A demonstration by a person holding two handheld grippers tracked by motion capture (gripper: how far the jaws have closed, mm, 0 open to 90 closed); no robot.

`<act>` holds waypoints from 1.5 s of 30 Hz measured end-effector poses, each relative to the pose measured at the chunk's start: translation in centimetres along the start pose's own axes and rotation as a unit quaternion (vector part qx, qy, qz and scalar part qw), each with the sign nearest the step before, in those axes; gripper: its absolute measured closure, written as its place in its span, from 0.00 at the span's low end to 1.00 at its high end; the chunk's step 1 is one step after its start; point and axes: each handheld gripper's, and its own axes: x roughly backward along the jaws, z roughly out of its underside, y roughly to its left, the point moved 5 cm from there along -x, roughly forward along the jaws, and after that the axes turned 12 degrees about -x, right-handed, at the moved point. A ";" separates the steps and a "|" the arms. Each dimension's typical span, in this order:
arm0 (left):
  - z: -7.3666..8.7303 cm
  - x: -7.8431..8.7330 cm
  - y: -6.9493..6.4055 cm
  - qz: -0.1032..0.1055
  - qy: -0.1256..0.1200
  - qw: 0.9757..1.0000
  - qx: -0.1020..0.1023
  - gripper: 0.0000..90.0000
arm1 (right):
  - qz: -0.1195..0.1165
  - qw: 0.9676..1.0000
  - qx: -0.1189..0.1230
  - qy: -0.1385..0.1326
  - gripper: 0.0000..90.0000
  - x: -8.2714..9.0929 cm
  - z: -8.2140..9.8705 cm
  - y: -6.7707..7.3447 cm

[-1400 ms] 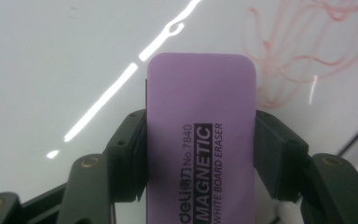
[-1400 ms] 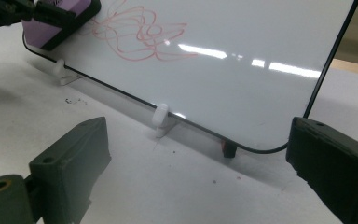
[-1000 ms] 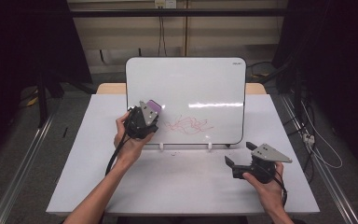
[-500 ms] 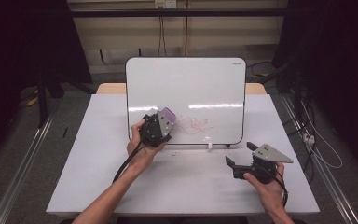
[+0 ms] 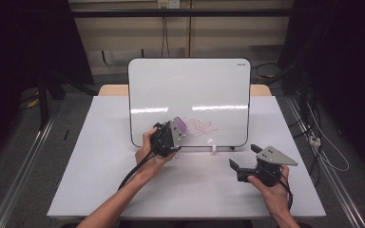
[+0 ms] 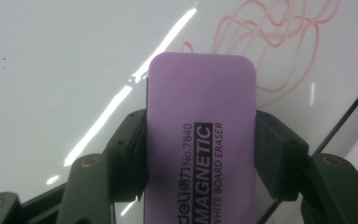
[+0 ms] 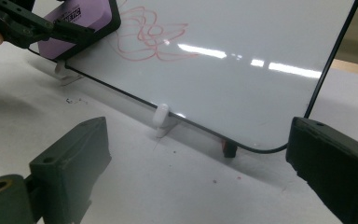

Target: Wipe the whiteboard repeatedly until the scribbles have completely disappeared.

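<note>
The left gripper [image 5: 170, 137], jaws clamped on a purple whiteboard eraser [image 6: 200, 135], has slid rightward along the whiteboard [image 5: 190, 85] to the left edge of the red scribble [image 5: 200, 126], which looks ready for wiping. The left forearm reaches diagonally up. Right of the whiteboard, the right gripper [image 5: 247, 159] rests on the table [image 5: 100, 166], jaws wide and empty.

Whiteboard [image 5: 190, 95] stands upright across far half of table [image 5: 100, 190], blocks passage toward 12 o'clock. White clip foot [image 7: 161, 119] and dark foot [image 7: 229, 149] jut from its bottom edge onto tabletop. Left gripper [image 5: 168, 137] with purple eraser [image 5: 179, 125] crowds board's lower left, by red scribble [image 5: 200, 126]. Open tabletop at 6, 9 o'clock. Right gripper [image 5: 247, 161] sits at 4 o'clock, bare table between its spread jaws.
</note>
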 end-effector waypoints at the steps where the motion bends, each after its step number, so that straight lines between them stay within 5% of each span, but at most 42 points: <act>1: -0.1 -0.1 0.2 0.000 -0.005 1.000 0.008 0.46 | 0.000 1.000 0.000 0.000 0.06 0.0 0.0 0.0; 6: -0.4 -0.2 2.7 -0.009 -0.011 0.999 0.051 0.46 | 0.001 1.000 -0.001 0.000 0.06 0.1 0.0 -0.1; 10: -0.4 -0.2 2.8 -0.016 -0.007 0.999 0.043 0.46 | 0.003 1.000 -0.002 -0.002 0.07 0.2 0.0 -0.1; 17: -1.6 -0.8 -0.1 0.002 -0.010 1.000 0.025 0.46 | 0.003 1.000 0.000 -0.002 0.07 0.3 0.0 0.0; 20: -2.3 -1.0 -2.0 0.026 -0.010 1.000 0.011 0.46 | 0.001 1.000 0.001 -0.001 0.07 0.2 0.0 0.0; 23: -2.7 -1.2 -3.8 0.026 -0.007 0.999 -0.021 0.46 | -0.002 1.000 0.004 0.000 0.07 0.2 0.1 0.0; 26: -2.8 -1.2 -3.2 0.038 -0.011 0.999 -0.006 0.46 | -0.001 1.000 0.004 0.000 0.07 0.3 0.1 0.0; 30: -2.8 -1.2 -1.6 0.017 -0.008 1.000 -0.009 0.46 | 0.000 1.000 0.002 -0.001 0.07 0.3 0.1 0.0; 35: -3.5 -1.6 0.5 0.004 -0.016 1.000 0.016 0.46 | 0.000 1.000 0.003 -0.001 0.07 0.3 0.1 0.0; 45: -4.2 -1.8 0.0 -0.011 -0.018 1.000 -0.008 0.46 | 0.000 1.000 0.002 -0.001 0.07 0.3 0.1 0.0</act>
